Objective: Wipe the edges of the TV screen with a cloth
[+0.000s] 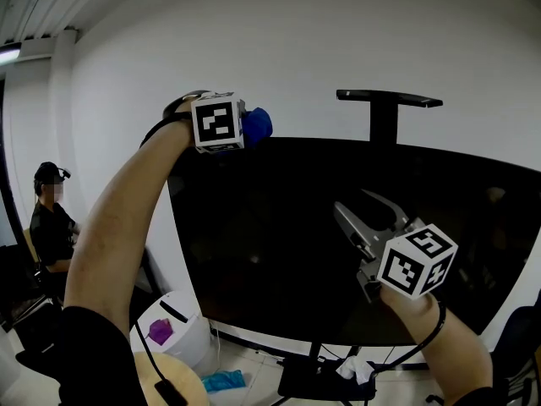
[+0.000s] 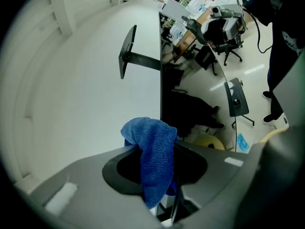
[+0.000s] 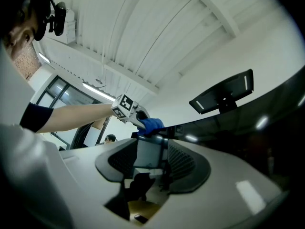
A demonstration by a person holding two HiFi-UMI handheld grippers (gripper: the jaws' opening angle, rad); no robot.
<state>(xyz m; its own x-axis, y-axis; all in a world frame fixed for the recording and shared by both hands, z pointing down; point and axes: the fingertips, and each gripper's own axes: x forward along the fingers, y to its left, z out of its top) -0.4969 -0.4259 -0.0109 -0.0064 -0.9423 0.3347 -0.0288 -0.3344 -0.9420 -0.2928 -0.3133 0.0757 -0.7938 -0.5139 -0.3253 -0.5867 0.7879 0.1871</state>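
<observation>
Hanging empty with jaws half apart before the TV screen (image 1: 279,252), the right gripper (image 1: 353,203) is outreached by the left gripper (image 1: 247,128), whose jaws are clamped on the blue cloth (image 2: 153,149) at the screen's top-left corner, the top edge (image 1: 313,140) running rightward.

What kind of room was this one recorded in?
Likely an office or lab workroom: a big TV screen against a white wall, cluttered desks and wheeled office chairs, and a person seated at the side.
</observation>
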